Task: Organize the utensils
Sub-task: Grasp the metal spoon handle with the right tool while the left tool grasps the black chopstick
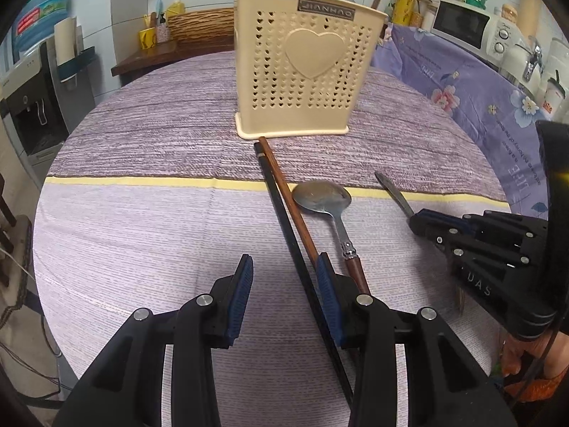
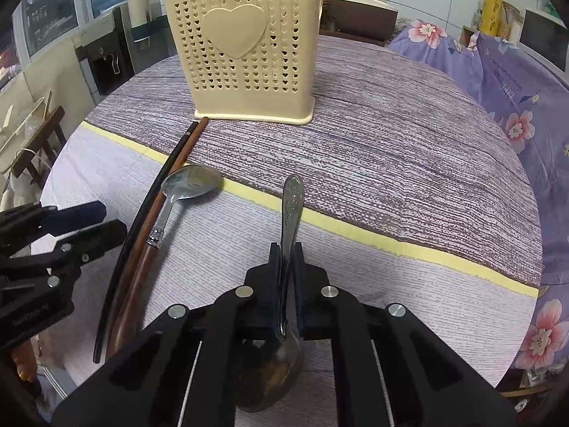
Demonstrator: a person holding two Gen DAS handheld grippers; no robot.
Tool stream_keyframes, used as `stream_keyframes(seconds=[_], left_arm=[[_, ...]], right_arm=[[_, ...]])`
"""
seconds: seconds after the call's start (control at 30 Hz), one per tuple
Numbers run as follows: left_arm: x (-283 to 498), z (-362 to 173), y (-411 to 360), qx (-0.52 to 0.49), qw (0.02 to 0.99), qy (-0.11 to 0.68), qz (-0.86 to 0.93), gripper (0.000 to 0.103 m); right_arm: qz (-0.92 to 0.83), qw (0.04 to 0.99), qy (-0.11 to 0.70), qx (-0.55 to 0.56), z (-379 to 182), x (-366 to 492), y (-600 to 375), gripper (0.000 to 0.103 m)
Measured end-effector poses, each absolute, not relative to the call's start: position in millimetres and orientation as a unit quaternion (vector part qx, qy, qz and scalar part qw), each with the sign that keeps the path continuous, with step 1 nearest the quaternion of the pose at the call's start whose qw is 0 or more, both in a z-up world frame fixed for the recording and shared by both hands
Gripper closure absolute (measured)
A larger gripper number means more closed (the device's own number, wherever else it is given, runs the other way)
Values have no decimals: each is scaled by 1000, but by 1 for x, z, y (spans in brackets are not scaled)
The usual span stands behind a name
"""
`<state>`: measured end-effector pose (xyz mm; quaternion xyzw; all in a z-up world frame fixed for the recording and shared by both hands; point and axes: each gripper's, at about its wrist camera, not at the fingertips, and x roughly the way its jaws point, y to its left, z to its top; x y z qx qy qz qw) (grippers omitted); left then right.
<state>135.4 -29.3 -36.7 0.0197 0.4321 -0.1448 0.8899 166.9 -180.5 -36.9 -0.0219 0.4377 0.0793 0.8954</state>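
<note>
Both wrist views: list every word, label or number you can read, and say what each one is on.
"JIANHAO": dark plate at the top of the cream utensil holder.
"DAS": partial lettering on the right gripper body, left wrist view.
"LIFE": floral purple cloth; its smaller lines are too small to read.
Water jug label: too blurred to read.
Metal spoon handle embossing: illegible.

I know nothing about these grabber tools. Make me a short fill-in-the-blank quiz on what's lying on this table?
1. The right gripper is shut on the handle of an all-metal ____.
2. The raised shape on the cream utensil holder is a ____.
3. The two chopsticks lie side by side, one brown and one ____.
4. The wooden-handled spoon lies with its bowl over the cloth's ____ stripe.

Missing words: spoon; heart; black; yellow
</note>
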Motion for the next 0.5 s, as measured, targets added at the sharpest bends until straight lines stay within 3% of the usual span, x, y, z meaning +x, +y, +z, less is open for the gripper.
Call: stream_keyframes(seconds=[0.1, 0.3, 0.5], left_arm=[[137, -41, -34, 33, 888, 439, -136, 72], [142, -42, -40, 26, 886, 443, -131, 73], [149, -43, -30, 35, 886, 443, -130, 86]], right_arm=[[80, 896, 437, -13, -37, 167, -181, 95], [77, 896, 438, -4, -37, 169, -180, 94], [74, 896, 438, 10, -34, 170, -190, 94]])
